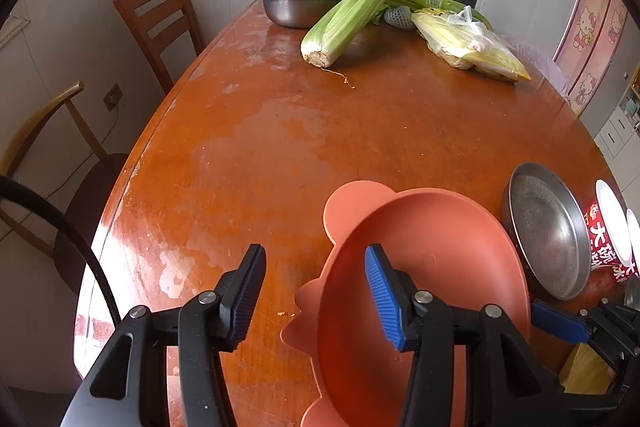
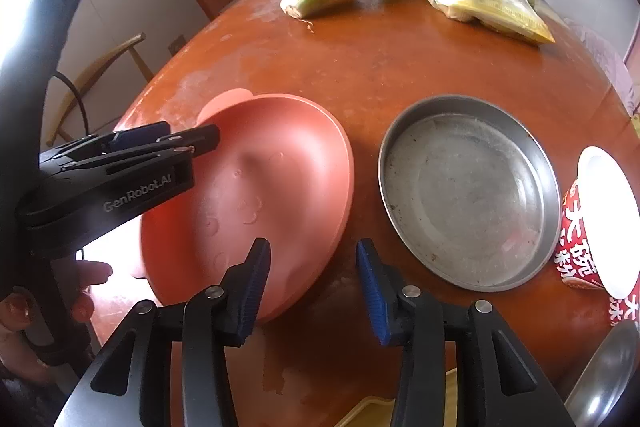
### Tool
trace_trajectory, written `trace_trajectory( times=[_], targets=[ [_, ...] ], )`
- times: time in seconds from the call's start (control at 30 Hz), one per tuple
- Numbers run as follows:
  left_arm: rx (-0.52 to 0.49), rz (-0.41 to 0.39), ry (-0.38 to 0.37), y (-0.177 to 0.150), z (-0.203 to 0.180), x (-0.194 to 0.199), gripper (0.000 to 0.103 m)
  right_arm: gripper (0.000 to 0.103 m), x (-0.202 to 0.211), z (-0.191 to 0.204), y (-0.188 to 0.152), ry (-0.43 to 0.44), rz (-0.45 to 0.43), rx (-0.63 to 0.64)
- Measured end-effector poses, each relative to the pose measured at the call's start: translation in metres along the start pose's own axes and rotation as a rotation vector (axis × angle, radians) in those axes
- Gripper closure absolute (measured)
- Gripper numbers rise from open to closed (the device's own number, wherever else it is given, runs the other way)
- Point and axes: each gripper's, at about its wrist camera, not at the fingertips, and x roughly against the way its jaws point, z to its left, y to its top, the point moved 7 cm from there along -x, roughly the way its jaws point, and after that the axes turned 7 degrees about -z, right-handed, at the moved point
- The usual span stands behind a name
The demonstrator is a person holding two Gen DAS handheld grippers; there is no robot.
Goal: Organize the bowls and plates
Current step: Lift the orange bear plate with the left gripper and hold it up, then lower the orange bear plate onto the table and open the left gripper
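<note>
The left claw [image 1: 316,297] stood released astride the near-left rim of the pink plate [image 2: 256,187], one pad outside it and one inside, neither pressing. The right claw [image 2: 312,285] was also released, its left pad over the plate's near-right edge and the bare desk [image 2: 360,67] showing between its pads. Right of that claw lay the steel pan [image 2: 468,195], just beside the plate, and farther right the red bowls [image 2: 580,247] leaned at the desk's edge; nothing looked stacked yet, so most of the sorting seemed left.
</note>
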Motion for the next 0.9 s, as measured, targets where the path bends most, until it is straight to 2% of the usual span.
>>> trace_trajectory(
  times=[0.17,0.47,0.7,0.9],
  targets=[
    [0.003,-0.011,-0.001,0.0,0.001,0.003,0.051,0.055,0.001,-0.002,0.0,0.003,-0.002,-0.009],
    [0.02,-0.074,0.0,0.01,0.005,0.029,0.047,0.049,0.024,-0.008,0.008,0.034,-0.067,-0.029],
    [0.002,-0.125,-0.013,0.011,-0.012,0.061,0.043,0.037,0.053,-0.023,0.009,0.059,-0.14,-0.036],
    [-0.034,-0.15,-0.052,0.0,-0.037,0.088,0.042,0.035,0.072,-0.042,-0.001,0.044,-0.161,-0.031]
  ],
)
